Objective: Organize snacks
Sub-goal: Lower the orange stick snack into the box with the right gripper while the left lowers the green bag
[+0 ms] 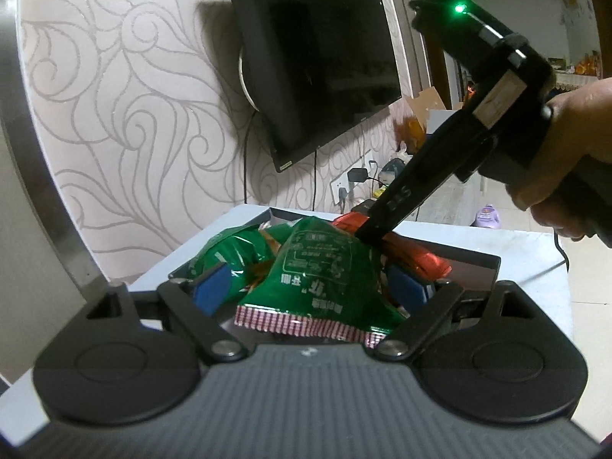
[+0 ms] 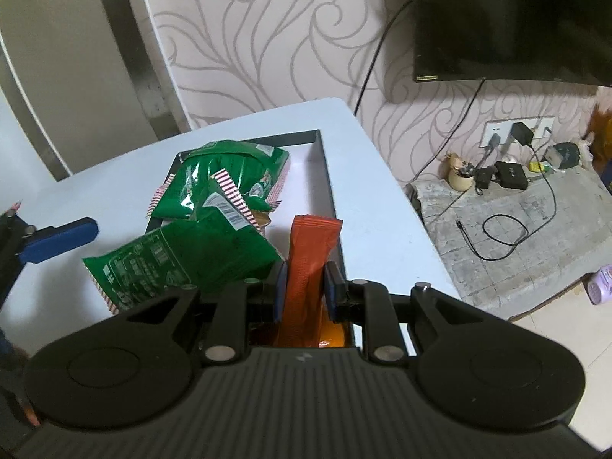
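Note:
A black-rimmed tray (image 2: 327, 176) on the pale blue table (image 2: 378, 206) holds several green snack packets (image 2: 225, 183). My left gripper (image 1: 306, 290) is open, its blue pads either side of a green packet (image 1: 325, 271) that lies in the tray (image 1: 474, 267); one of its blue fingers (image 2: 61, 239) shows in the right wrist view. My right gripper (image 2: 306, 290) is shut on an orange-red snack packet (image 2: 311, 252) and holds it over the tray's right side. In the left wrist view the right gripper's fingers (image 1: 386, 214) reach down to the red packet (image 1: 417, 256).
A dark TV (image 1: 313, 61) hangs on the patterned wall behind the table. To the right, a low stone shelf (image 2: 516, 222) carries cables, chargers and a small pot. A purple bottle (image 2: 600, 287) sits on the floor. The table's right edge is near the tray.

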The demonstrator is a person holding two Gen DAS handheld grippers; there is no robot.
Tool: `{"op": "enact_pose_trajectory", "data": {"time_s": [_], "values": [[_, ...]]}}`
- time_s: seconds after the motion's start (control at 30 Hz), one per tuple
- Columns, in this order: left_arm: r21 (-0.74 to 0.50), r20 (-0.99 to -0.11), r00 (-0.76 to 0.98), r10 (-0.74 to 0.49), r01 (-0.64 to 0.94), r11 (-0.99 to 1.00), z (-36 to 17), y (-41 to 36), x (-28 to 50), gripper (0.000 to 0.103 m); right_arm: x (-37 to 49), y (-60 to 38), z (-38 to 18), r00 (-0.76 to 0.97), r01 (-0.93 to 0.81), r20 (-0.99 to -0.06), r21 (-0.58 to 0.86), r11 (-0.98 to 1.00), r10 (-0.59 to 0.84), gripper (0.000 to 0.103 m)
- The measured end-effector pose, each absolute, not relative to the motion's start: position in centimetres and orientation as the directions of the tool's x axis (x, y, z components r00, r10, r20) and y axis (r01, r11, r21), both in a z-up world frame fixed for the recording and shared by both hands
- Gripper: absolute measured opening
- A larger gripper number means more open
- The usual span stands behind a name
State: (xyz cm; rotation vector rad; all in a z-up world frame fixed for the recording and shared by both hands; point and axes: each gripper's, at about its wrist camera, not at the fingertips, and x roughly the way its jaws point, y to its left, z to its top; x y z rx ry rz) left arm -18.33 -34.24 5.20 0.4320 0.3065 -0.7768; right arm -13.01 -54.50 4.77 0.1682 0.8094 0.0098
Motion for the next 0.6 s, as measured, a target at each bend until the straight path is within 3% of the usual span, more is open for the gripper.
{"op": "enact_pose_trajectory", "data": {"time_s": [0.17, 0.27, 0.6], "values": [[0.23, -0.414, 0.685, -0.599, 0.716, 0.66, 5.7, -33.6, -17.8, 0.09, -12.5, -52.8, 4.8, 0.686, -0.001, -0.717, 0.168, 0.986, 0.123, 0.025], [0.203, -0.428, 0.681, -0.595, 0.714, 0.671, 5.9, -33.7, -17.3, 0.09, -12.3, -51.7, 4.4, 0.68, -0.008, -0.729, 0.101, 0.995, 0.08, 0.025], [0.075, -0.463, 0.667, -0.584, 0.686, 0.724, 6.6, -32.8, -16.7, 0.09, -11.5, -51.6, 3.1, 0.649, 0.009, -0.759, 0.072, 0.997, 0.049, 0.026]]}}
